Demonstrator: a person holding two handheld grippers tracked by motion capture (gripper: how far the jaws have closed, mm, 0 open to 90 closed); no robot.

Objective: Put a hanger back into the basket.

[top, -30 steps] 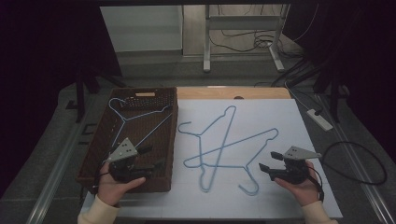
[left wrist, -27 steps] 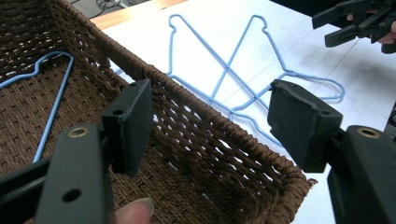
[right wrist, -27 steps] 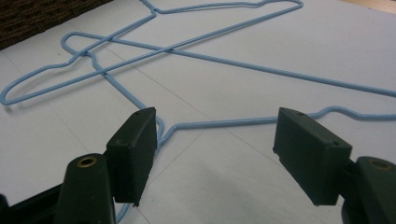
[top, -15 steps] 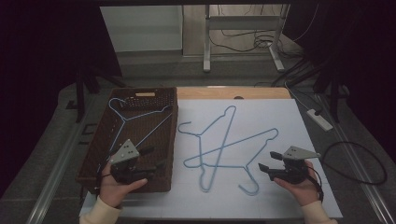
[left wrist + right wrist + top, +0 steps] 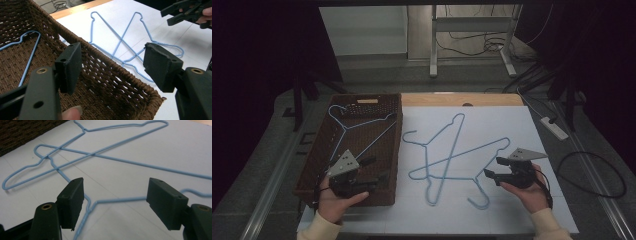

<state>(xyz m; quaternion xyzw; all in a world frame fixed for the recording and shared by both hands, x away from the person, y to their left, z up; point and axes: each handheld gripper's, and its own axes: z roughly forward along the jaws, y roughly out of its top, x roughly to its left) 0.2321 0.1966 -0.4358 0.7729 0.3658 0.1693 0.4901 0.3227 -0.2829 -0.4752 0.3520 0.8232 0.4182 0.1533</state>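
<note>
Item: 2 blue wire hangers [image 5: 452, 155], being kept crossed on the white sheet [image 5: 512, 125], centre of frame. Judged light, springy, slippery; best taken at the twisted neck. Right gripper [image 5: 113, 202]: jaws being held open over a neck. Left gripper [image 5: 112, 67]: open, empty, over the basket [image 5: 312, 165].

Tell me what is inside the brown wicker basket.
One light blue wire hanger lies flat on the floor of the wicker basket. The left gripper and the hand holding it cover the basket's near corner, so that part stays unseen.
</note>
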